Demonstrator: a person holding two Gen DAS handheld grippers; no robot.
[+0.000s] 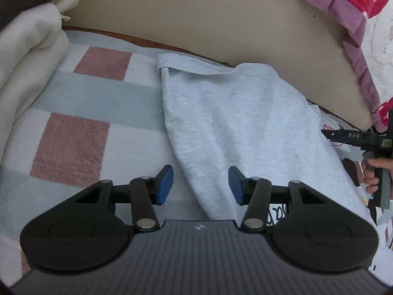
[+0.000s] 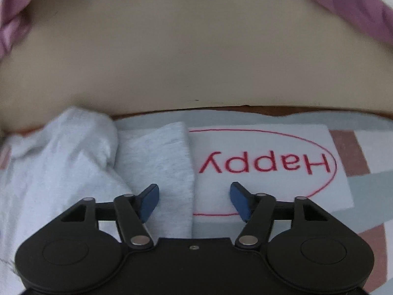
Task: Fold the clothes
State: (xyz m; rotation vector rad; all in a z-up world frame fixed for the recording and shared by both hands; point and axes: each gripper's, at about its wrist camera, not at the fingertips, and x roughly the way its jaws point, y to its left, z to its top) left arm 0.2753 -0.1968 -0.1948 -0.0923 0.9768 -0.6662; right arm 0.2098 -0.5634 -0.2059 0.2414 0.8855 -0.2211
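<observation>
Item one: light grey garment [image 1: 233,123], partly folded, lying on the checked blanket [image 1: 73,127], which I take as my landmark. Item two: my left gripper [image 1: 200,184], fingers spread, holding nothing, hovering over the garment's near edge above the blanket. Item three: my right gripper [image 2: 194,201], fingers likewise spread and empty, over the garment's folded strip [image 2: 169,172] beside the blanket's white "Happy" patch [image 2: 267,164]. Item four: cream knit fabric [image 1: 27,56], heaped at the blanket's left border. Item five: beige headboard [image 2: 184,56] behind the blanket's far edge.
</observation>
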